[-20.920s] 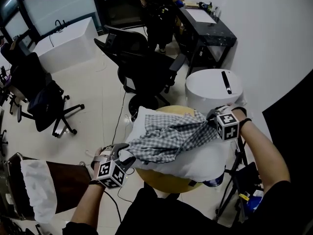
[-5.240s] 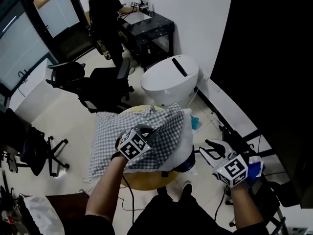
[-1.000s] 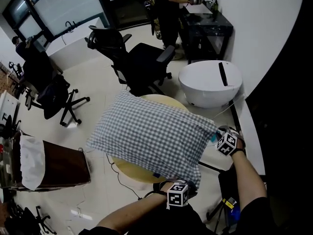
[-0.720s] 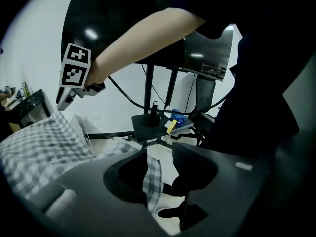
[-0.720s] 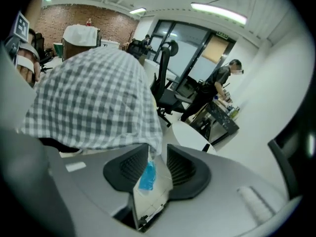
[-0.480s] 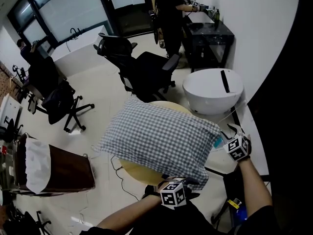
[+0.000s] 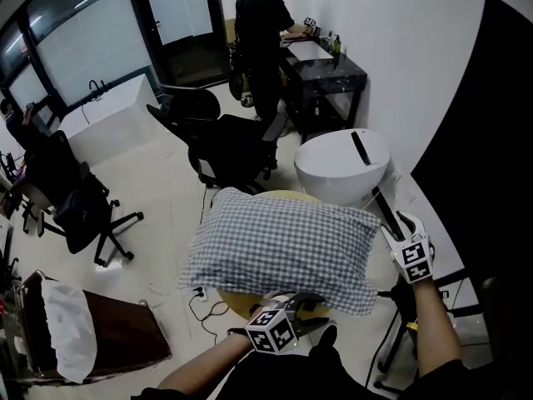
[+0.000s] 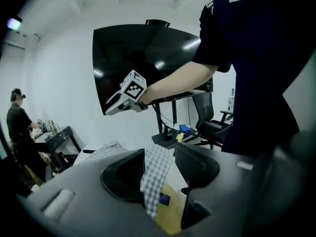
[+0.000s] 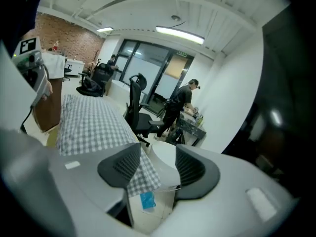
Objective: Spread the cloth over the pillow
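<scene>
Fingers (image 9: 121, 168) just opened off cloth (image 7: 283, 244), left gripper (image 8: 159, 158), right gripper (image 9: 158, 159), pillow covered

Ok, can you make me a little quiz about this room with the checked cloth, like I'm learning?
1. True or false: the checked cloth lies crumpled in a heap on the floor.
2. What colour is the round table under the cloth?
3. What stands just beyond the table? A: a white round container. B: a bicycle. C: a fridge.
Key: 1 false, it lies spread out above the table. 2 yellow. 3 A.
</scene>
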Available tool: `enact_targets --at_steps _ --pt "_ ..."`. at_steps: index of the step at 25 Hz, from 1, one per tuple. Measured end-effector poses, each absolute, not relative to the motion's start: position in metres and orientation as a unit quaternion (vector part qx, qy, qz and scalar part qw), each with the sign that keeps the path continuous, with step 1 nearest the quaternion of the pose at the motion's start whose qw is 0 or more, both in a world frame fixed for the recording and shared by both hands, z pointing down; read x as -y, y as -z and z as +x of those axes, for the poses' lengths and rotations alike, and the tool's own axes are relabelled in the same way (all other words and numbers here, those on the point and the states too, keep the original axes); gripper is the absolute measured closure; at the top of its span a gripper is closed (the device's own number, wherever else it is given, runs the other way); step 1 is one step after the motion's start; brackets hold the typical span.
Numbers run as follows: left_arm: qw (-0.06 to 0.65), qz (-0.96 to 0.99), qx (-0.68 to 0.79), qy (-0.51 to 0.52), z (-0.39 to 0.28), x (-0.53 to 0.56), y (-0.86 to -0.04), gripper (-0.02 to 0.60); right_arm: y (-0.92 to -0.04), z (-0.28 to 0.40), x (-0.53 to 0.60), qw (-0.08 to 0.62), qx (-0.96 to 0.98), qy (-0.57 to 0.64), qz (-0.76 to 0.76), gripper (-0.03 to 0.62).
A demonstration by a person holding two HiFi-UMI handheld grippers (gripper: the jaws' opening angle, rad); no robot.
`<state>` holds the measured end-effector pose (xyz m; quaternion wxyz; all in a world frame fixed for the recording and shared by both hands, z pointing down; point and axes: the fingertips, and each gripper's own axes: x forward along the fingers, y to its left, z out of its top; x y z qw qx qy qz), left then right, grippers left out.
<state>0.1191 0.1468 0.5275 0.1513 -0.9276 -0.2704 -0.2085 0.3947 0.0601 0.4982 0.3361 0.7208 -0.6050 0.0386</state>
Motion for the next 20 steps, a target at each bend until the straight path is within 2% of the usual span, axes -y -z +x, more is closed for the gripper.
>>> enact_targets --at_steps 3,7,12,20 --pt "0.181 -0.933 0.24 0.197 0.08 -0.098 -0.51 0.399 -0.469 0.351 -0.062 0.303 0.606 -0.028 0.735 0.376" --pt "0.191 -0.948 0.187 0.173 0.036 -0.038 -0.485 0.4 -0.448 0.283 -0.063 0.272 0.619 -0.028 0.737 0.486" --pt "0.182 -0.958 0.14 0.17 -0.002 0.017 -0.471 0.4 -0.419 0.203 -0.067 0.209 0.634 -0.016 0.744 0.586" --pt "0.143 -0.974 0.084 0.153 -0.042 0.054 -0.47 0.399 -0.416 0.127 -0.083 0.113 0.659 -0.057 0.741 0.587"
